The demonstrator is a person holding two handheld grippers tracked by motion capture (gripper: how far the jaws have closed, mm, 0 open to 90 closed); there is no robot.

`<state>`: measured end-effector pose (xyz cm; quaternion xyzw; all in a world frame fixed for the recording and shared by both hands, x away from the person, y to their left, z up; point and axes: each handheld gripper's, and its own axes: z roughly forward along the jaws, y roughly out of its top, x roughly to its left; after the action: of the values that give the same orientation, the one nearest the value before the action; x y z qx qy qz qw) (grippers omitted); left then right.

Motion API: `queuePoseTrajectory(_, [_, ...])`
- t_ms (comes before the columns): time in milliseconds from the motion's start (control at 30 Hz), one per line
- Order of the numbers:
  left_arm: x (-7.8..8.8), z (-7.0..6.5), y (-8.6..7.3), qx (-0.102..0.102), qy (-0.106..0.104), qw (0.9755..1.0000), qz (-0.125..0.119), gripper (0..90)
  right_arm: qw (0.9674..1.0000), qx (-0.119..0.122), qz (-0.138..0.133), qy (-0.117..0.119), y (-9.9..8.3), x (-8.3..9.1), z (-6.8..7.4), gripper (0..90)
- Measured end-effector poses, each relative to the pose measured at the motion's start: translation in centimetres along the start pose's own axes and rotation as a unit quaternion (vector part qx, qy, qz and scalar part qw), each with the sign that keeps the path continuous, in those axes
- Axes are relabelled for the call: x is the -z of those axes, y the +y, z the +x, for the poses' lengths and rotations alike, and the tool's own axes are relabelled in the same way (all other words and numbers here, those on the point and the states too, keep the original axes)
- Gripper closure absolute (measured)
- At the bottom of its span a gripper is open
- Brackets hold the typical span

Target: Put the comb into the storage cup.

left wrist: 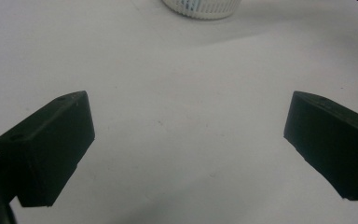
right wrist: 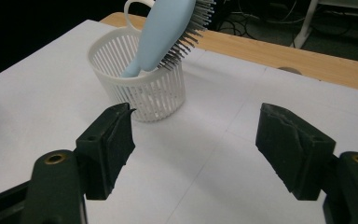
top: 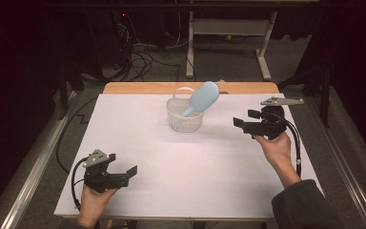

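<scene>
1. High view: a light blue hairbrush (top: 201, 98) is standing handle-down in a white slatted basket (top: 184, 119) at the far middle of the white table (top: 195, 157), its head leaning out to the right. The left gripper (top: 128, 172) is hovering at the near left, the right gripper (top: 242, 120) well right of the basket.
2. Left gripper view: the jaws are standing wide apart, gripping nothing, the basket (left wrist: 200, 7) sitting far ahead.
3. Right gripper view: the jaws are gaping empty, the basket (right wrist: 140, 84) and hairbrush (right wrist: 165, 32) sitting near ahead.
</scene>
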<state>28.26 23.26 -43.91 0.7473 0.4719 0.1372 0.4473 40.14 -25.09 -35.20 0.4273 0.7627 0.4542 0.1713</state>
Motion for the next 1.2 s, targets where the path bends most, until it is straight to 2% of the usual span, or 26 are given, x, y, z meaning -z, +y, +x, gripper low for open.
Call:
queuePoseTrajectory(600, [0.0,0.0,0.0,0.001,0.001,1.0,-0.001,1.0,0.9998,-0.016,-0.013,0.002,-1.9,1.6,-0.9,27.2])
queuePoseTrajectory(1200, [0.0,0.0,0.0,0.002,0.002,1.0,0.0,1.0,0.9994,-0.02,-0.026,0.001,-3.8,3.2,-1.5,25.9])
